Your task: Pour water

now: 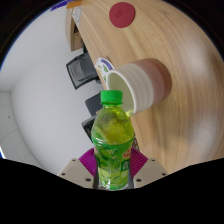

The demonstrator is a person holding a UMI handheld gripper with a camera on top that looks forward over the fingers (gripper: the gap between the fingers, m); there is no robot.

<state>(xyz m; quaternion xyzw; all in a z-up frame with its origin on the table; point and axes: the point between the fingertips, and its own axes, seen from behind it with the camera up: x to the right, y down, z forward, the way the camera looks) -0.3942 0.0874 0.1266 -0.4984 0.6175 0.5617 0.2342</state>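
A green drink bottle with a green cap stands upright between my fingers, lifted above the floor beside the table. My gripper is shut on the bottle; the magenta pads press its label from both sides. Just beyond the bottle's cap, a white mug with a handle rests on the wooden table, seen tilted in this view, its opening turned toward the bottle.
A round red coaster lies farther along the table. A dark office chair stands on the pale floor beside the table's edge. A purple object shows at the far end.
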